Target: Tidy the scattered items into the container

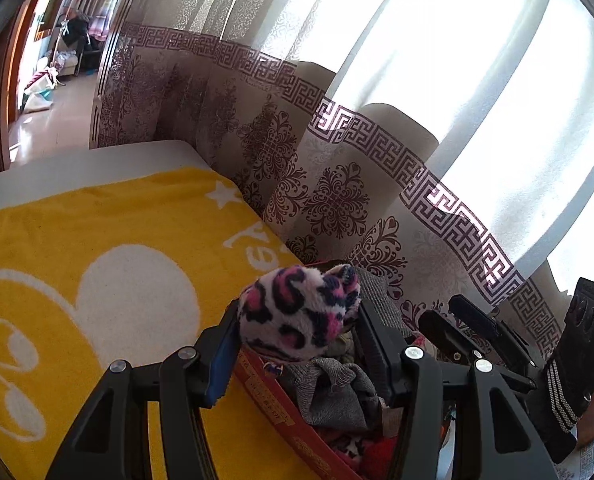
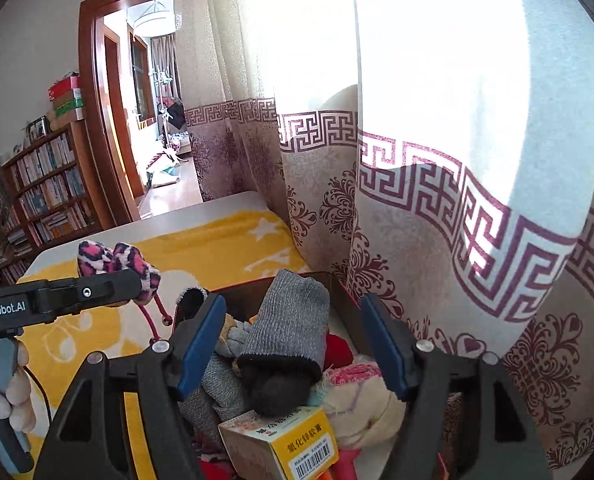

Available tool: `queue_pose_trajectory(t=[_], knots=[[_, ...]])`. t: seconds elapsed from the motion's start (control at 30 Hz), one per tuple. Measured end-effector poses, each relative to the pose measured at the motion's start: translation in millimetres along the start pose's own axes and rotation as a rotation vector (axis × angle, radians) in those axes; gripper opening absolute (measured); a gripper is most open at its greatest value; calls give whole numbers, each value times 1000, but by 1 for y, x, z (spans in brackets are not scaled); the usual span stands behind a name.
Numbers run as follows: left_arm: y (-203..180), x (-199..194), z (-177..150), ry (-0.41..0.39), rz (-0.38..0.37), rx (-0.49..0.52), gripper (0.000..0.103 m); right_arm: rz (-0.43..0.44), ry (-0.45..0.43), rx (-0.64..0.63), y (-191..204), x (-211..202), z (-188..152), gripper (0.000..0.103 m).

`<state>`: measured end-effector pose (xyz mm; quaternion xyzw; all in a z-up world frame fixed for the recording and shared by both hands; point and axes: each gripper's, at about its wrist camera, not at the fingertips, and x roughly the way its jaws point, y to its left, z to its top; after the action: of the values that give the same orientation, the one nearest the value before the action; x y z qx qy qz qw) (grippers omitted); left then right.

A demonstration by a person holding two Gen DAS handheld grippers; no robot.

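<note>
Over the red box [image 2: 339, 288], the right gripper [image 2: 293, 344] stands with its jaws wide apart; a grey sock [image 2: 289, 320] lies between them on the pile, and the pads do not seem to touch it. A small yellow carton [image 2: 285, 440] rests in front. Just beside the box, the left gripper [image 1: 297, 320] is closed on a pink leopard plush item [image 1: 301, 312], held above the box edge. Behind lies the yellow towel [image 1: 97, 240], then the patterned curtain [image 1: 337, 160].
</note>
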<state>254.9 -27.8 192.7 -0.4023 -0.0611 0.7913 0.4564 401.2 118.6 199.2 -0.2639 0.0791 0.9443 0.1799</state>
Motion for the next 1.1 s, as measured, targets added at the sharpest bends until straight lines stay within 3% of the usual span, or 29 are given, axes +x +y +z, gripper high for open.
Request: queue_pose_trajectory(t=[0.13, 0.37, 0.57, 0.77, 0.83, 0.9, 0.97, 1.1], knots=[[-11, 22, 6, 2, -6, 18, 58, -3, -34, 6, -3, -16, -11, 75], [-4, 67, -5, 75, 42, 15, 58, 26, -21, 18, -9, -27, -33, 78], [-3, 78, -10, 97, 59, 48, 58, 38, -15, 25, -9, -33, -41, 78], [-14, 80, -12, 121, 12, 94, 58, 38, -25, 28, -7, -36, -43, 78], [-17, 79, -11, 131, 4, 86, 63, 39, -24, 33, -8, -34, -44, 78], [-19, 75, -9, 123, -5, 70, 88, 38, -22, 42, -10, -35, -44, 78], [-23, 66, -8, 89, -21, 65, 101, 39, -19, 50, -11, -35, -45, 78], [-29, 53, -7, 67, -30, 75, 101, 41, -21, 56, -11, -36, -45, 78]])
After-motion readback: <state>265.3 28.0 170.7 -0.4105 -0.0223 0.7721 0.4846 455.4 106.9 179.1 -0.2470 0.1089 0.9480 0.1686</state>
